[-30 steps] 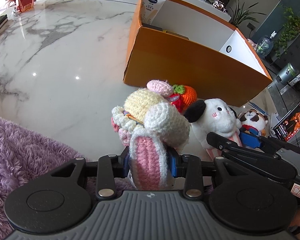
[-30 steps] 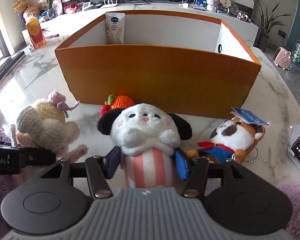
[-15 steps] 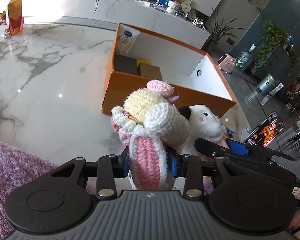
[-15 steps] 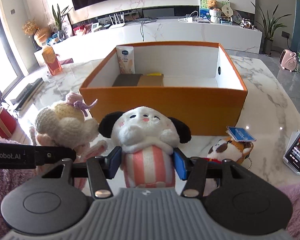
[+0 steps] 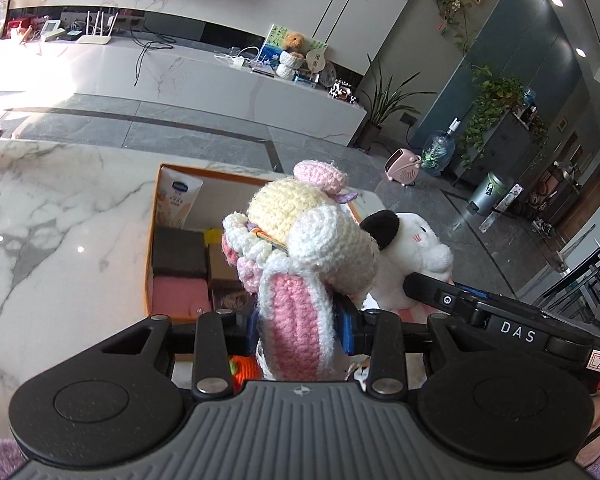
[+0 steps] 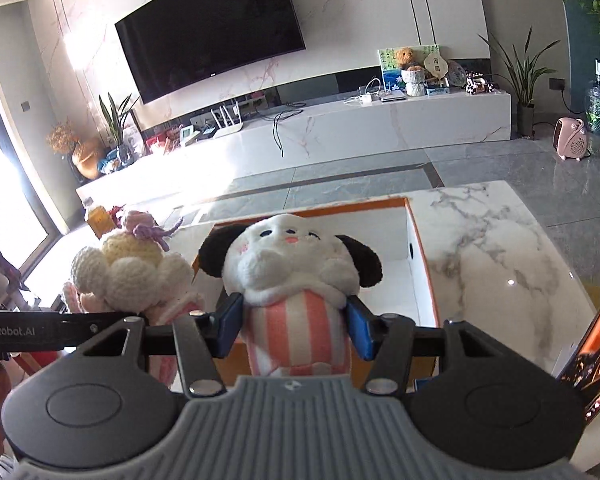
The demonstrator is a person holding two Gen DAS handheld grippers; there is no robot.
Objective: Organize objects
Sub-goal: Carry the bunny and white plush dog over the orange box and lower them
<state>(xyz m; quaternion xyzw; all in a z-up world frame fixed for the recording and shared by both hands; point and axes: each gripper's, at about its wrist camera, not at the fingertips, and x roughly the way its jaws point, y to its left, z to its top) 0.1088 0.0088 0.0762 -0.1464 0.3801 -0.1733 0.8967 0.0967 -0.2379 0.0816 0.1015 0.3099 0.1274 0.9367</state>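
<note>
Crochet doll (image 5: 304,240) clamped in left jaws | striped plush dog (image 6: 296,280) clamped in right jaws | both above orange box (image 5: 150,264), apparently for stowing inside

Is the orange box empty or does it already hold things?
Not empty. The orange box already holds a tube standing in one corner, a dark block and a pink item.

The crocheted doll (image 5: 300,256) hides much of the orange box (image 5: 151,264) interior in the left wrist view. Beneath the left gripper (image 5: 300,334), an orange toy (image 5: 244,370) shows only as a sliver. The phone (image 6: 594,352) is cut by the right wrist view's edge.
</note>
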